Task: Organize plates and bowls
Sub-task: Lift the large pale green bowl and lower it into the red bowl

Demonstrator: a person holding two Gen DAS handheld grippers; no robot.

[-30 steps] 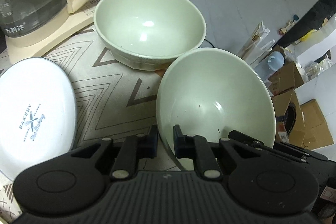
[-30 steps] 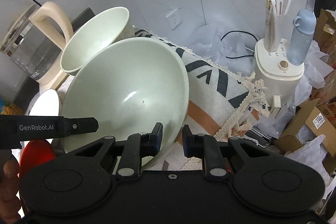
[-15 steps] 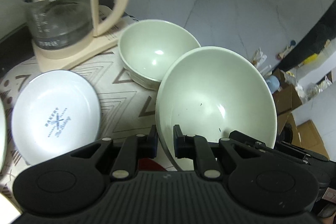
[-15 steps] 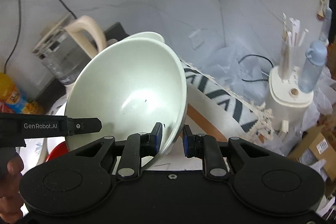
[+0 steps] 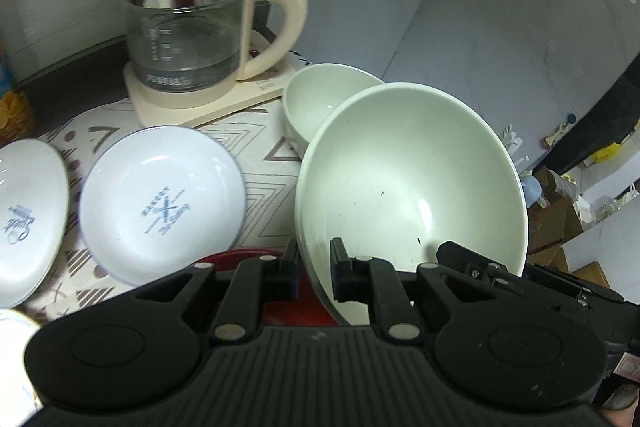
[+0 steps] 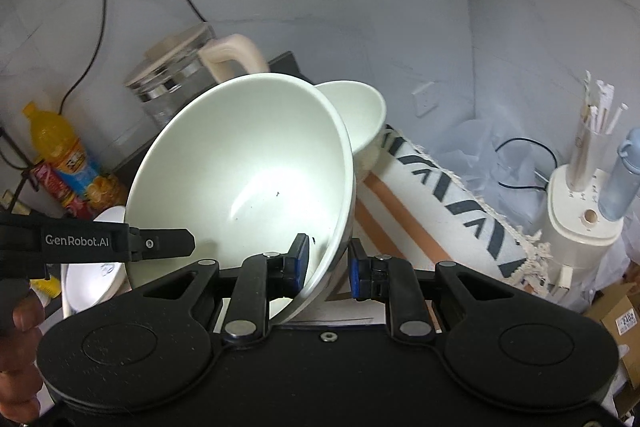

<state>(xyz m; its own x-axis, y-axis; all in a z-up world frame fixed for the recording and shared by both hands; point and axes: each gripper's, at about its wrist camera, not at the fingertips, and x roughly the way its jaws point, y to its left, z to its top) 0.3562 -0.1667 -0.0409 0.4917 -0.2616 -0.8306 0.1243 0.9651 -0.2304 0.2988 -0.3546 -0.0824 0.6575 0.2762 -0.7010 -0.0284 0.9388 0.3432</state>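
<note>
A: Left wrist view first: what has the left hand-held gripper (image 5: 313, 269) got?

B: Its jaws are pinched on the near rim of the large pale green bowl (image 5: 408, 183), one pad outside the wall and one inside. The right hand-held gripper (image 6: 328, 267) pinches the same bowl's rim from the other side, so the bowl hangs tilted between the two, clear of the counter (image 5: 264, 163).

A: So which step is this?

B: I'd judge it's the carry, with the big bowl lifted and on its way to be stacked. The smaller green bowl (image 5: 324, 103) sits just behind it on the patterned cloth, partly hidden by the big bowl's rim.

A: And the next move?

B: Probably setting the bowl down level beside or under its mate. A smaller bowl nests inside a larger one, not the reverse, so the big one likely needs a clear spot first. Both grips should loosen together, or the bowl will swing.

A: Anything in the containers?

B: The big bowl is empty apart from a few dark specks. The small bowl looks empty too. Two white plates (image 5: 162, 203) with blue print lie bare on the cloth to the left, and something red shows below the left jaws. The glass kettle (image 5: 188, 27) behind seems to hold a little water, though I can't be sure
</note>
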